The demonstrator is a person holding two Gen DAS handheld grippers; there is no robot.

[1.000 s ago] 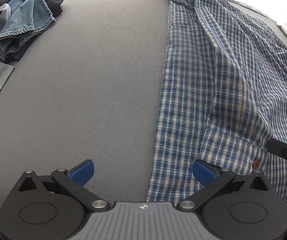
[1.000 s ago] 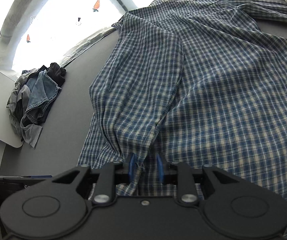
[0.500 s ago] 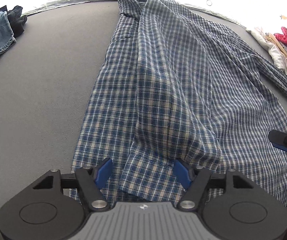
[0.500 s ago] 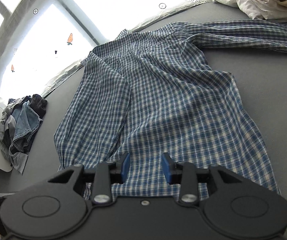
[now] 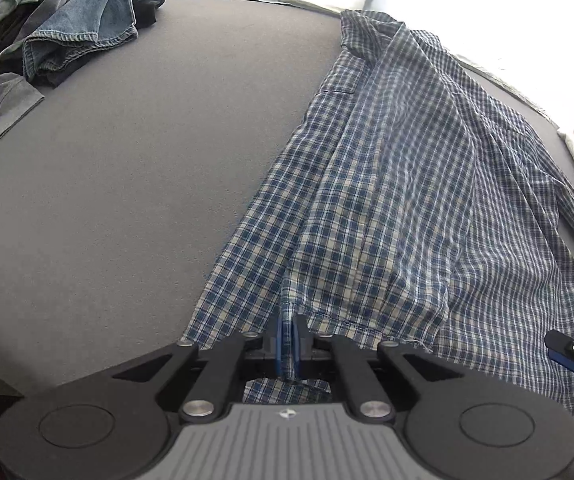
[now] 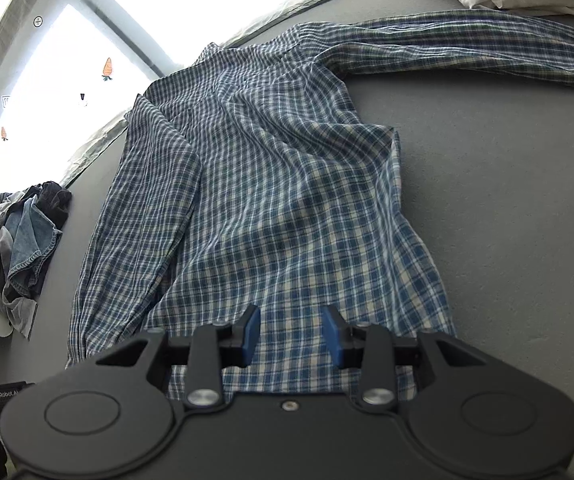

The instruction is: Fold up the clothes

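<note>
The left claw (image 5: 286,334) is pinched tight on the near hem of the plaid shirt (image 5: 387,200), which lies spread on the grey worktop (image 5: 127,180). The right claw (image 6: 291,336) hovers parted over the hem, gripping nothing. Bare worktop stretches left toward the denim pile (image 5: 55,28).

the shirt (image 5: 387,208) is a blue and white checked button-up, spread lengthwise on the grey table (image 5: 127,184) with its collar at the far end and its hem at the near edge. one sleeve (image 6: 467,46) stretches straight out to the right, flat on the table. the left side is folded in over the body, and a fold of cloth at the hem stands pinched up.
</note>
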